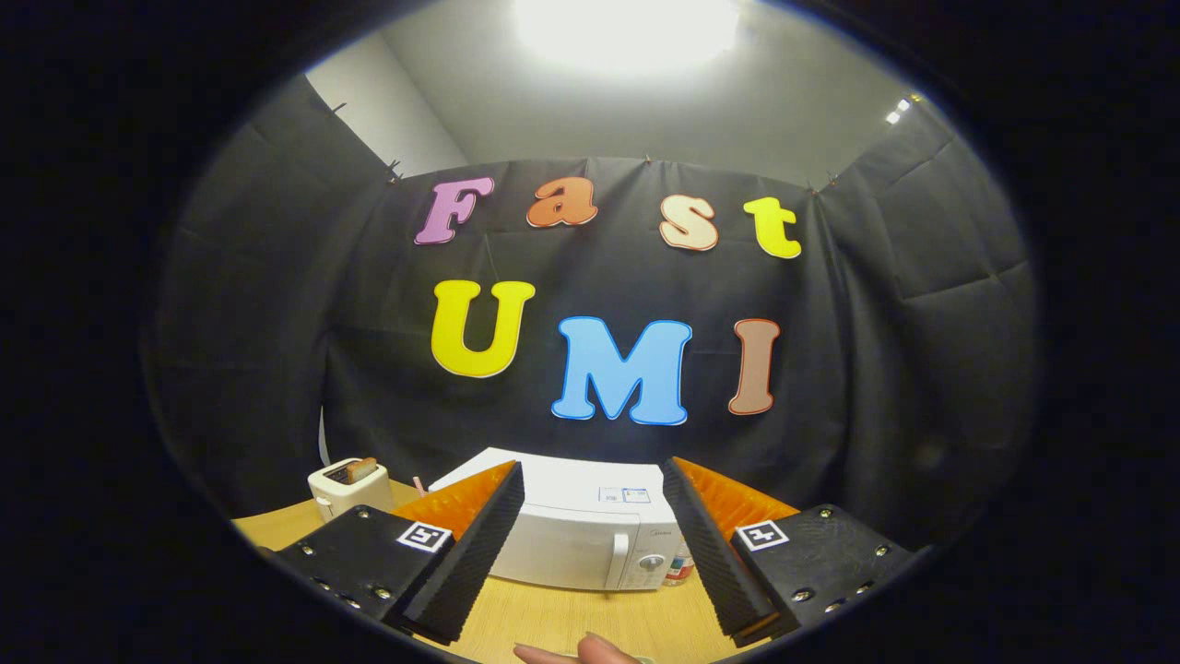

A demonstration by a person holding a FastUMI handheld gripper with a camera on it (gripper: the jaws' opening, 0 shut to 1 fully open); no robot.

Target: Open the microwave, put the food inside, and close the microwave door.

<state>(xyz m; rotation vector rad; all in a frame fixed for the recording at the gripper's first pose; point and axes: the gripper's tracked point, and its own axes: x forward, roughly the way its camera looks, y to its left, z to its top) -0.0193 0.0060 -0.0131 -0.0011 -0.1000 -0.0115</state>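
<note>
A white microwave (576, 535) stands on the wooden table (562, 622) beyond my fingers, its door shut, with a vertical handle (618, 558) and a round knob (651, 562) at its right side. My gripper (590, 544) is open and held above the table, nothing between its fingers (470, 553); the microwave shows through the gap. A person's fingertips (581, 652) reach in at the near table edge, just below the gap. The food is not something I can pick out for sure.
A small white toaster (348, 487) with a slice in its slot stands left of the microwave. A small bottle (679, 569) sits right beside the microwave's right end. The black cloth wall closes the booth behind.
</note>
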